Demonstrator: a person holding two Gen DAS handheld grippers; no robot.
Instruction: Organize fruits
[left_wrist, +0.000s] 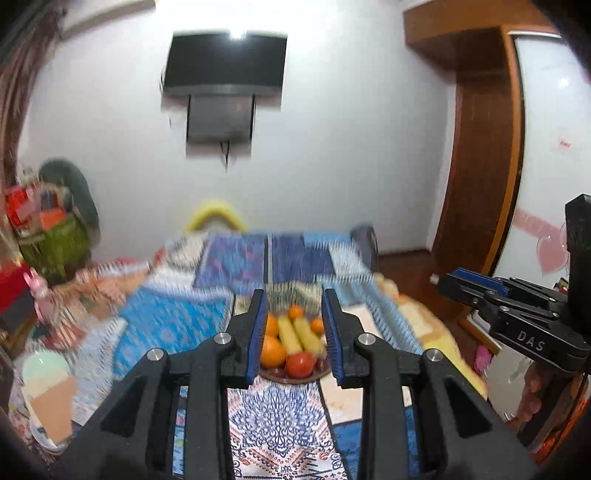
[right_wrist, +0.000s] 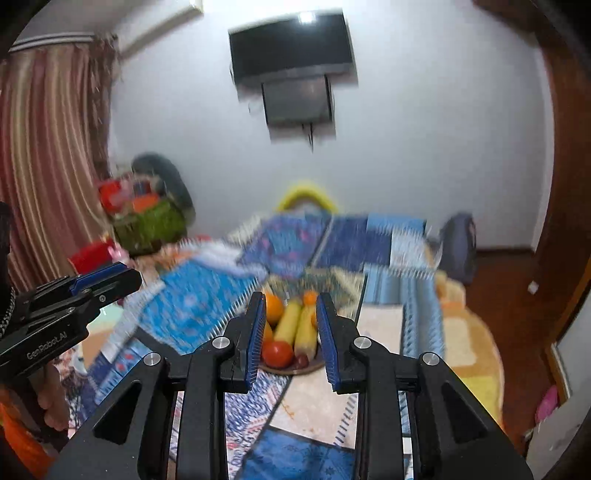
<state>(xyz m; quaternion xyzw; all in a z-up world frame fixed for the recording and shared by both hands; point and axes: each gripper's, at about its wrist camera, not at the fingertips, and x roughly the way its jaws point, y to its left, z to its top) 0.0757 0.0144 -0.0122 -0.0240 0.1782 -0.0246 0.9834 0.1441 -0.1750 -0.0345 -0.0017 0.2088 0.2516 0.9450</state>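
Note:
A brown plate (left_wrist: 280, 374) of fruit sits on a patterned blue cloth ahead. It holds oranges (left_wrist: 272, 350), two yellow bananas (left_wrist: 300, 334), a red tomato (left_wrist: 299, 364) and dark grapes (left_wrist: 320, 363). My left gripper (left_wrist: 294, 301) is open and empty, held above and short of the plate. In the right wrist view the same plate (right_wrist: 312, 366) shows with bananas (right_wrist: 297, 325), tomato (right_wrist: 277, 353) and orange (right_wrist: 274, 308). My right gripper (right_wrist: 290, 303) is open and empty, also short of the plate. Each gripper shows at the side of the other's view.
Patchwork blue cloths (left_wrist: 173, 325) cover the surface. A green basket of toys (left_wrist: 55, 236) stands at far left, a pale cup (left_wrist: 48, 387) at near left. A wall TV (left_wrist: 225, 62) hangs ahead. A wooden wardrobe (left_wrist: 480, 147) is at right.

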